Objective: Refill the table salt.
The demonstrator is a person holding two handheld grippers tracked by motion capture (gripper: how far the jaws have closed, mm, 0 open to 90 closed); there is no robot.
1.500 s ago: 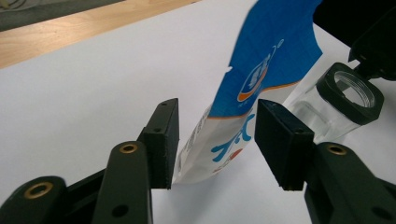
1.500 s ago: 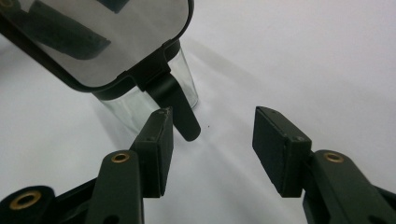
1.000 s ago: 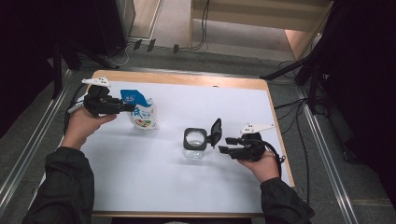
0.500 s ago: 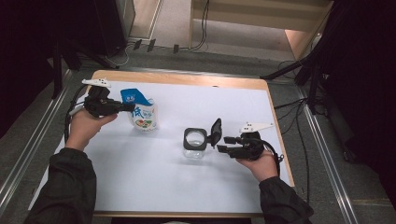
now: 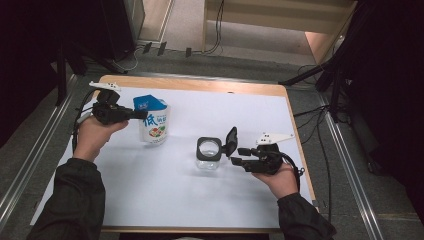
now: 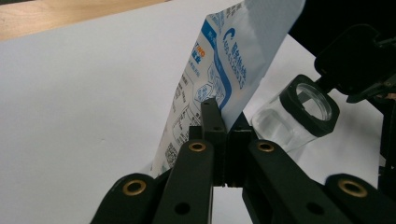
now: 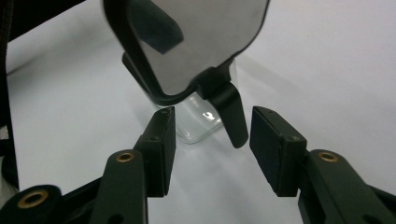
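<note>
A white and blue stand-up pouch (image 5: 154, 122) stands at the table's left. My left gripper (image 5: 141, 116) is shut on its side edge; in the left gripper view the pads (image 6: 224, 126) pinch the pouch (image 6: 219, 70). A clear square jar (image 5: 208, 152) with a black rim stands mid-table, its hinged lid (image 5: 231, 141) flipped up. My right gripper (image 5: 239, 155) is level, just right of the jar. Its jaws have just been closing and stand apart (image 7: 212, 140), with the lid's black latch tab (image 7: 231, 116) between them, untouched.
A white sheet (image 5: 200, 200) covers the wooden table (image 5: 190, 84). Cables trail from both grippers off the table's sides. Black stands and a wooden shelf are on the floor beyond the far edge.
The left gripper's jaws have come together on the pouch's edge. The right hand and the jar stay where they were.
</note>
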